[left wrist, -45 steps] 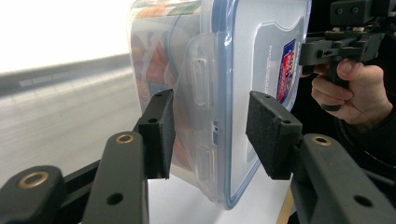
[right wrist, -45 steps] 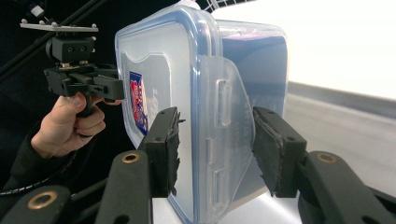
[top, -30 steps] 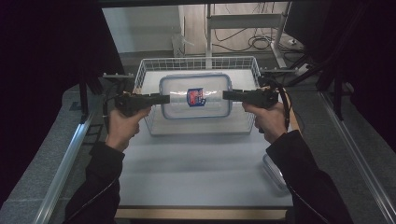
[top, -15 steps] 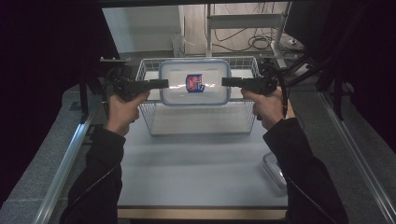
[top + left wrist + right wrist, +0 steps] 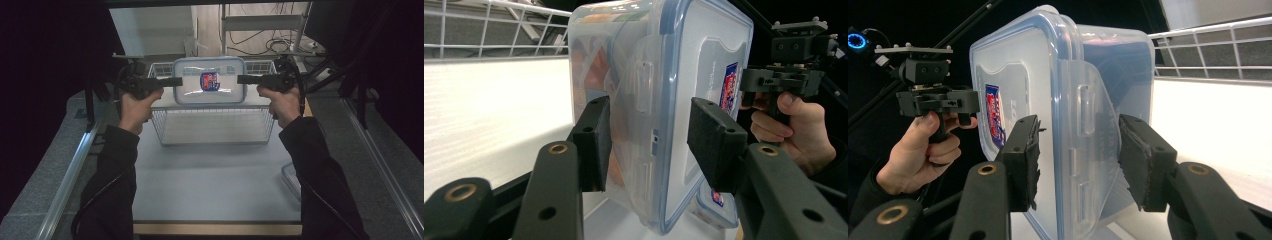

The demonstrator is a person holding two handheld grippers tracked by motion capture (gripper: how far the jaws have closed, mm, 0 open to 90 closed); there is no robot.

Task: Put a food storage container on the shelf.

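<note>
A clear plastic container (image 5: 209,80) with a blue-rimmed lid and a red and blue label hangs in the air over the far part of the white wire basket (image 5: 215,127). My left gripper (image 5: 177,81) is shut on its left end and my right gripper (image 5: 241,79) on its right end. In the left gripper view the container (image 5: 694,65) stands on edge between the black pads (image 5: 596,145) of the left gripper (image 5: 651,145). The right gripper view has the container (image 5: 1013,65) clamped at its side clip by the right gripper (image 5: 1078,160).
The wire basket stands at the back of the pale table (image 5: 215,175). A second clear lidded container (image 5: 291,180) lies at the table's right edge beside the person's right sleeve. Black frame posts and cables stand behind and beside the table.
Both hands have risen and moved away from the person, carrying the container from low inside the basket to above its far rim.
</note>
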